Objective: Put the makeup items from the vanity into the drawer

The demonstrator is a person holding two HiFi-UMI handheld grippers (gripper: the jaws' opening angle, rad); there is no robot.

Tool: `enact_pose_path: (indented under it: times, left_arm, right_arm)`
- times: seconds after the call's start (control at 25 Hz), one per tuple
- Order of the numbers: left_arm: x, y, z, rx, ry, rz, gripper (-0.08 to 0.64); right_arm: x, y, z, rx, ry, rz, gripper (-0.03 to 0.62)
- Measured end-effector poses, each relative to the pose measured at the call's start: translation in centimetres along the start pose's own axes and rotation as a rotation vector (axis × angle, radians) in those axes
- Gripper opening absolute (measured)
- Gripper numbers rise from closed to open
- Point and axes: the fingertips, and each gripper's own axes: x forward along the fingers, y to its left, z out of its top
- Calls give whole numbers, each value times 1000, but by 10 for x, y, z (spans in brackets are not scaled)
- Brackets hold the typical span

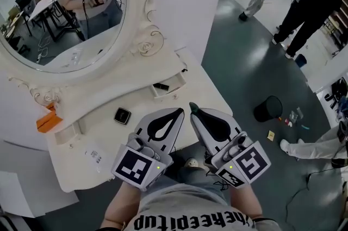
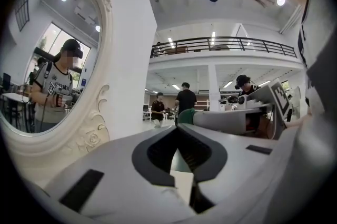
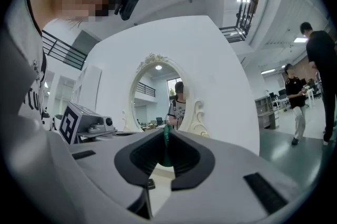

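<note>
Under the oval mirror (image 1: pixel 65 18), the white tabletop (image 1: pixel 109 140) has both tools level over its front edge. The left tool (image 1: pixel 181 111) is closed and empty. The right tool (image 1: pixel 192 108) is closed on what looks like 1 small green thing (image 2: pixel 186 115). A drawer (image 1: pixel 173 84) stands open at the back right edge, and 1 black compact (image 1: pixel 122 116) lies mid-tabletop. The step looks like a carry. Next, reach over the drawer and release.

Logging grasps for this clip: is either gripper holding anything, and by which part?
Nothing is held: left gripper and right gripper are both shut and empty.
</note>
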Motion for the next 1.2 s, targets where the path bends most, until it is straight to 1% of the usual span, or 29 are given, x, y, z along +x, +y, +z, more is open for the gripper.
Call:
enact_pose_path:
  times: [0.08,0.28,0.44,0.56,0.84,1.2]
  left_arm:
    - [10,-4,0,10,-15,10,21]
    - [31,-19,-6,-12,4,31,21]
    - [46,-27,-4,6,-16,58,21]
    - [52,-36,-7,-8,6,77,21]
    - [50,-44,-14,-11,28,108,21]
    - [50,-31,-19,-13,38,140,21]
  right_arm:
    - [-5,-9,-1,-1,2,9,48]
    - [-20,-30,-2,-1,11,33,48]
    - [-30,-45,-2,4,15,56,48]
    - [-38,-53,-4,9,17,74,48]
    - [-44,-54,-11,34,17,106,47]
    - [-30,-55,-16,39,22,133,48]
